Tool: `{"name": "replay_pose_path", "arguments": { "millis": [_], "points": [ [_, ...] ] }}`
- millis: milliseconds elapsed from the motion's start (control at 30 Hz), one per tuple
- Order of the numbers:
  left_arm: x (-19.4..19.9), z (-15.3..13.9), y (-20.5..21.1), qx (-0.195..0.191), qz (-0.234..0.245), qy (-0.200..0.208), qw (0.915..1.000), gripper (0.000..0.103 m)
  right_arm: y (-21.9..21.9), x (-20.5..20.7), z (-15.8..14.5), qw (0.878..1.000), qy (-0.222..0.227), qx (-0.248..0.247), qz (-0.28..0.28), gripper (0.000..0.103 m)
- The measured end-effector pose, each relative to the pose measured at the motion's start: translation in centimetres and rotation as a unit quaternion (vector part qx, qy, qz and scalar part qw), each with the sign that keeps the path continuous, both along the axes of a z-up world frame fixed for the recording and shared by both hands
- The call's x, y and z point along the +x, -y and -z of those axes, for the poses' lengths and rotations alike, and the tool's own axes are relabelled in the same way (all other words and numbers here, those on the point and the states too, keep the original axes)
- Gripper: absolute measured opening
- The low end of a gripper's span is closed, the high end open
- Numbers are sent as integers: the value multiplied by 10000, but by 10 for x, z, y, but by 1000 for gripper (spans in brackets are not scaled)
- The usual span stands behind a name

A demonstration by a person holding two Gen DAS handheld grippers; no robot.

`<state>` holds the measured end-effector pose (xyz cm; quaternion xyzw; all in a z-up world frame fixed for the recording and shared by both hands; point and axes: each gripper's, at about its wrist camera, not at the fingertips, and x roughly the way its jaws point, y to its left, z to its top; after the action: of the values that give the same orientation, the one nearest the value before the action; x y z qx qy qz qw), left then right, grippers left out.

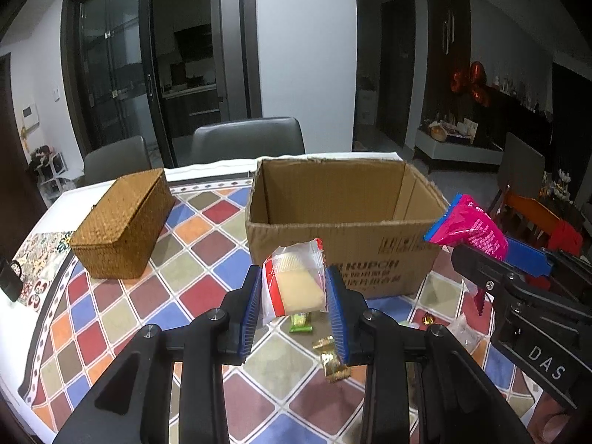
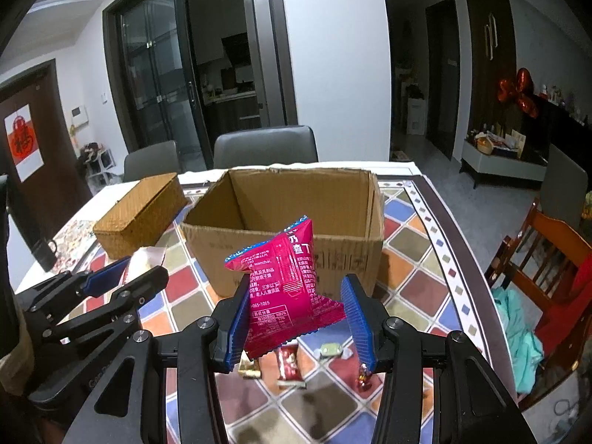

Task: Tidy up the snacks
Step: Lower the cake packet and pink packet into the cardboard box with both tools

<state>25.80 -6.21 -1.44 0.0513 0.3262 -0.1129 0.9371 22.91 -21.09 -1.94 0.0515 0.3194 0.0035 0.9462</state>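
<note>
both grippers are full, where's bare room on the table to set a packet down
Bare tablecloth lies between the wicker basket and the cardboard box, and right of the box toward the table edge. The patch in front of the box is crowded with small candies.

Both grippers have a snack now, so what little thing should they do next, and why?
Probably carry both snacks forward over the open cardboard box. The left gripper is shut on a clear-wrapped pastry, and the right gripper is shut on a pink snack bag. Both are off the table, but in each view they look short of the box's near wall.
</note>
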Motion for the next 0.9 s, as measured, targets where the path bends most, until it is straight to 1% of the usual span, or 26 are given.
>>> {"name": "replay_pose_path", "arguments": {
  "millis": [300, 900],
  "points": [
    [16, -11, 7, -31, 41, 90, 9999, 34, 8, 13, -12, 9999, 117, 18, 72, 49],
    [53, -23, 15, -59, 111, 149, 9998, 34, 20, 46, -27, 9996, 254, 9, 159, 49]
  ]
}}
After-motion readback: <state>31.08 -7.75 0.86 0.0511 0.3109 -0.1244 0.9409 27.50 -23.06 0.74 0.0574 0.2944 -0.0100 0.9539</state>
